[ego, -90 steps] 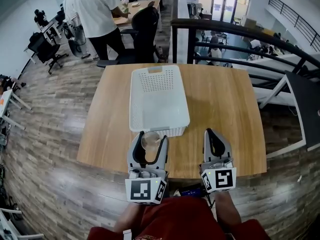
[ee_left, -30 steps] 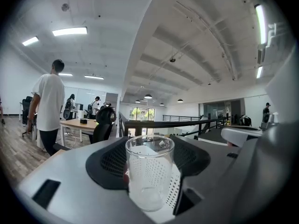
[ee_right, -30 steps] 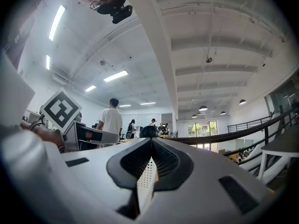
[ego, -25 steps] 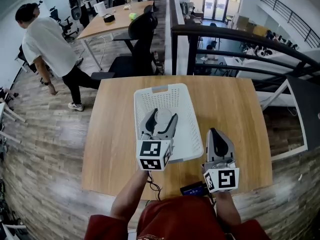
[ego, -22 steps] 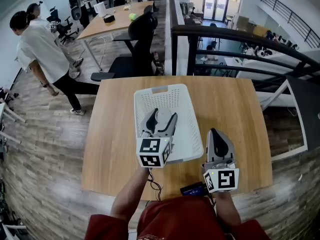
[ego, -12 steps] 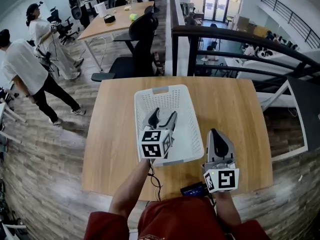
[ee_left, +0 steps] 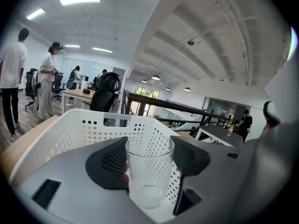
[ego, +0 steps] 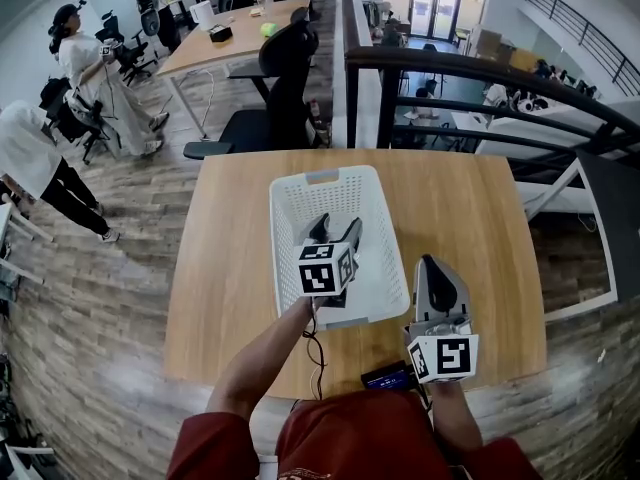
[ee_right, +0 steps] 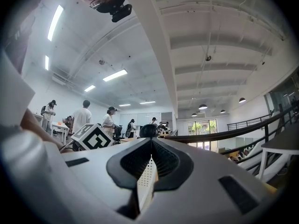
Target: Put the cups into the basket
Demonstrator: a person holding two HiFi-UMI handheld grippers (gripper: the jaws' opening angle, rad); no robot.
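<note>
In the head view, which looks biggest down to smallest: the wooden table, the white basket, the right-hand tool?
1. wooden table
2. white basket
3. right tool, smallest even though it sits nearer the camera

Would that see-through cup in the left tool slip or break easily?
The cup looks like smooth clear glass: probably slippery, breakable if dropped. Likely rigid: the left gripper holds it upright, undeformed. Taller than wide, it might tip in the basket.

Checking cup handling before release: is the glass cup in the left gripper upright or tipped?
Upright. In the left gripper view the glass cup stands between the jaws, rim up, base down.
</note>
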